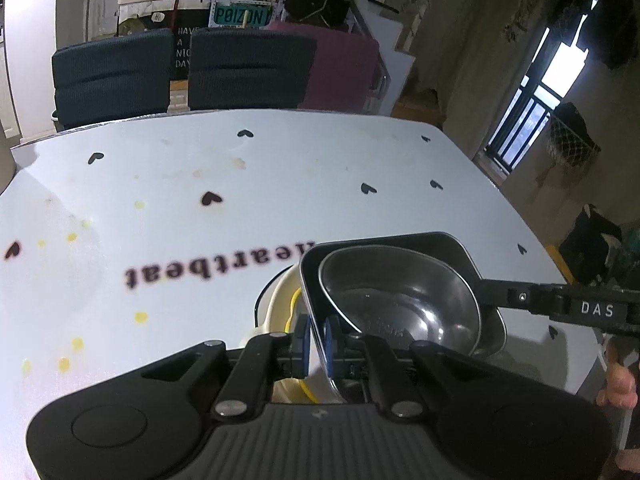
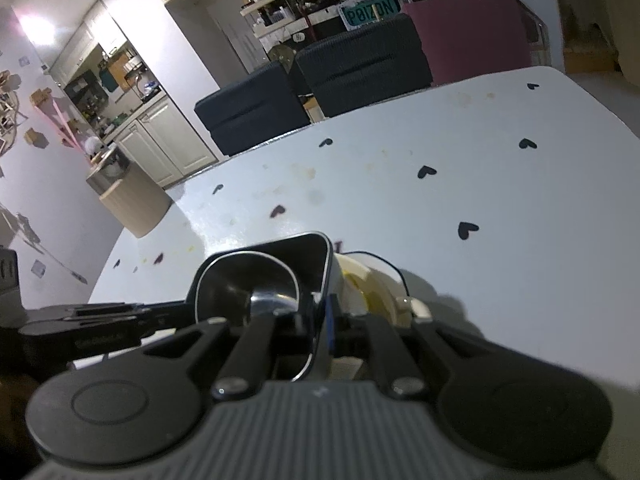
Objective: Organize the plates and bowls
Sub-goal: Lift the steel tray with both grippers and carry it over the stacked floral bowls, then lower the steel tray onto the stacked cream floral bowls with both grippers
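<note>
Surface [image 1: 280, 184]: a pale tabletop printed with black hearts and the word "heartbeat", flecked with yellow spots; broad bare room lies ahead and to the left of the dishes, while the right-hand edge runs close by them.

Chairs [image 1: 244, 68]: two dark seats and a maroon one line the far edge, well apart from the work.

Dark tray [image 1: 448, 242]: a squarish black dish with rounded corners, held tilted just above the surface, its long side running roughly from one claw to the other.

Steel bowl [image 1: 400, 300]: nested inside the dark tray, leaning with it.

Cream plate [image 1: 276, 304]: round, dark-rimmed, with a yellow mark; it lies on the surface directly under and beside the tray's left edge.

Left claw [image 1: 316, 340]: clamped on the tray's near-left rim, blue pads pressing either side of the wall.

Right claw [image 2: 320, 320]: pinching the opposite rim of the same tray; from the left camera its arm reaches in from the right.

Judgement: both hands share the load equally, and the tray and bowl look poised to settle onto the cream plate; the nearby right edge leaves little margin for drifting that way.
</note>
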The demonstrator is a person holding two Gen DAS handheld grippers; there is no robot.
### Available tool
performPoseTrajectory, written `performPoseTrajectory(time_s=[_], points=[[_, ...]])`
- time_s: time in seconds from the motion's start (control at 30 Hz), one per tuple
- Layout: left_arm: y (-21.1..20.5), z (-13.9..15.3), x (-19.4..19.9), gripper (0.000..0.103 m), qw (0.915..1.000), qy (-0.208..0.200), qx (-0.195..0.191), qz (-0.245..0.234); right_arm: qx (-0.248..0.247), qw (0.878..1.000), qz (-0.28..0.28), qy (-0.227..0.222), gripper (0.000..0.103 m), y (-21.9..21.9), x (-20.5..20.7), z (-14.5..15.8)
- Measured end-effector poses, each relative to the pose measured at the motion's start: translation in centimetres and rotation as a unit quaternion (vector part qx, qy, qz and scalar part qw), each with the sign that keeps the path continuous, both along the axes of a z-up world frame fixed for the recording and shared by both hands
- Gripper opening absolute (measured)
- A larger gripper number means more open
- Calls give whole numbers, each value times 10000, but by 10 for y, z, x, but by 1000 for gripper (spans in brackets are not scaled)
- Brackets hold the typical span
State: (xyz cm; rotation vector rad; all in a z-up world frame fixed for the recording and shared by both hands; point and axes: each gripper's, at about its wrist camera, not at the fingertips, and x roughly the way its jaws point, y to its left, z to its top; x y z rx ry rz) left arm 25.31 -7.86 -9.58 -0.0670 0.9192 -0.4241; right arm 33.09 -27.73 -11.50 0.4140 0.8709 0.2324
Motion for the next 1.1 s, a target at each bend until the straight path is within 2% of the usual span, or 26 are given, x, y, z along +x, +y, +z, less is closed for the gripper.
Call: performPoseTrajectory(time_s=[0.33, 0.9, 1.0, 1.1], points=[[-2, -7, 5, 8, 9999, 139, 83, -18, -137, 9996, 16, 248, 8, -1, 3, -11], [-5, -9, 6, 8, 9996, 207, 152, -79, -179, 9991, 6, 376, 8, -2, 2, -15], [-3, -8, 6, 8, 9997, 190, 96, -79, -191, 9989, 6, 422, 8, -2, 4, -16], [-4, -5, 4, 8, 9995, 151, -159, -220, -151, 9990, -4, 422, 8, -2, 5, -16]])
